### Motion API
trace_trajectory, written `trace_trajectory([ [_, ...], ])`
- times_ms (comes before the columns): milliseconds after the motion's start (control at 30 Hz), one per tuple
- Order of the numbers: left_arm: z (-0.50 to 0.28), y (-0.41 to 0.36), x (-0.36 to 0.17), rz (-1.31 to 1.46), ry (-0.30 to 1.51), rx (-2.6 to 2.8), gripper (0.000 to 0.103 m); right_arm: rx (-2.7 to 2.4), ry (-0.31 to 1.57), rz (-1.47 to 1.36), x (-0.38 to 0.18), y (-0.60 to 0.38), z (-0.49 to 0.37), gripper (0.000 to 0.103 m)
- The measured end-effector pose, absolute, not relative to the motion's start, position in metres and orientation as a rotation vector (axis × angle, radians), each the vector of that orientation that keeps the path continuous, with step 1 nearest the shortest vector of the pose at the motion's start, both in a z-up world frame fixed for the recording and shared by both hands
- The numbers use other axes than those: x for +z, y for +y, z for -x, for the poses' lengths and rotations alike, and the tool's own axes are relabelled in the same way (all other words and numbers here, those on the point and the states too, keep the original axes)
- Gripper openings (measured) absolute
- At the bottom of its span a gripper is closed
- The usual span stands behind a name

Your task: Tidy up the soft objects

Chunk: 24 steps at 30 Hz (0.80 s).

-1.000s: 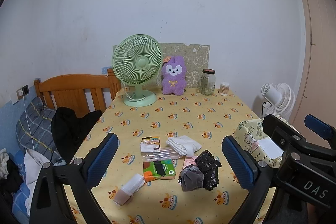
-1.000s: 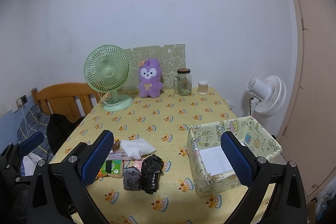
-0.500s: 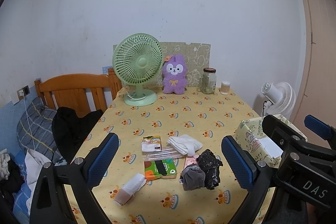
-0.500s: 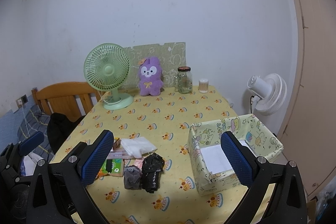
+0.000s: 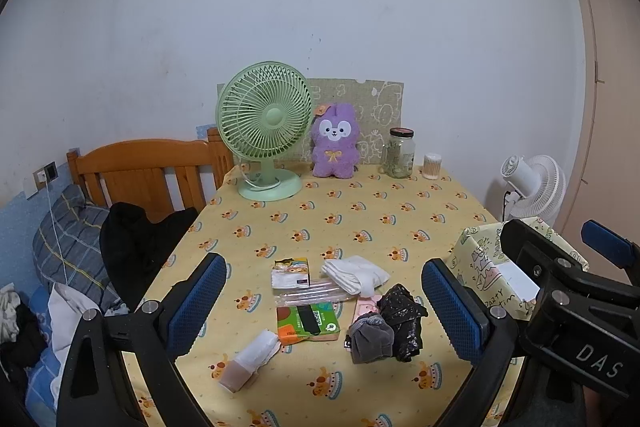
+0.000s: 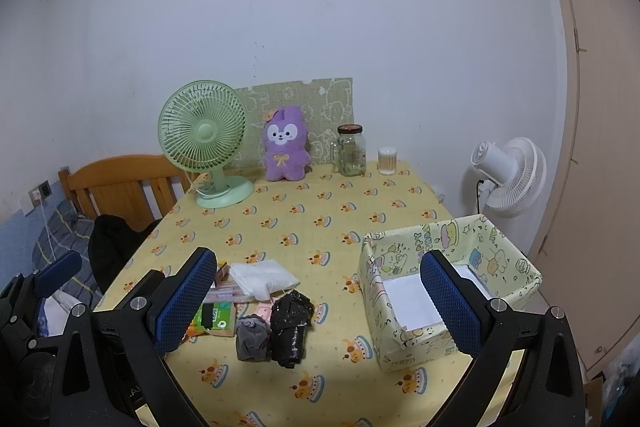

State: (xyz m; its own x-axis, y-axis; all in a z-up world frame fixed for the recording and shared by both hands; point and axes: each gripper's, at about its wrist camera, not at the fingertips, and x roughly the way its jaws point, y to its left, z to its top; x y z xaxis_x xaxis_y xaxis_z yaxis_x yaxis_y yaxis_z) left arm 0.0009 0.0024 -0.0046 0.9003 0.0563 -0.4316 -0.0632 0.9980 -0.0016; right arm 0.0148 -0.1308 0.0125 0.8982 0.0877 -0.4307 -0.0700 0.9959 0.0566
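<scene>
Both grippers were held above the near edge of the table (image 5: 360, 211), and nothing was gripped. The fingers of the left gripper (image 5: 324, 307) stood wide apart, as did those of the right gripper (image 6: 320, 303).

The soft things were gathered in a loose cluster near the front of the table, left of the paper-covered box (image 6: 448, 291), which sat open at the right with only a white sheet seen inside. A grey sock bundle (image 5: 370, 337) lay touching a crumpled black bag (image 5: 402, 319), with a folded white cloth (image 5: 354, 273) just beyond them and a white roll (image 5: 252, 355) nearest the front on the left. A green tissue pack (image 5: 308, 321), a small packet (image 5: 290, 271) and some clear tubes (image 5: 308, 294) lay among them.

The socks and cloth were judged light, limp and easily squashed, so a pinch across the thick middle of each bundle would be wanted, deep enough that loose folds were not all that was caught. The black bag was judged thin and possibly slippery; its bunched centre would offer the surest hold.
</scene>
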Motion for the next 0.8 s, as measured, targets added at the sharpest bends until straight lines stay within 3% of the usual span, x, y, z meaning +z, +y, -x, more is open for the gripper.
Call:
trace_trajectory([
  [567, -0.012, 0.010, -0.013, 0.018, 0.474, 0.072, 0.097, 0.088, 0.474, -0.033, 0.004, -0.124, -0.026, 0.103],
  [800, -0.018, 0.017, -0.020, 0.026, 0.493, 0.067, 0.089, 0.098, 0.489, -0.050, -0.005, -0.117, -0.035, 0.103],
])
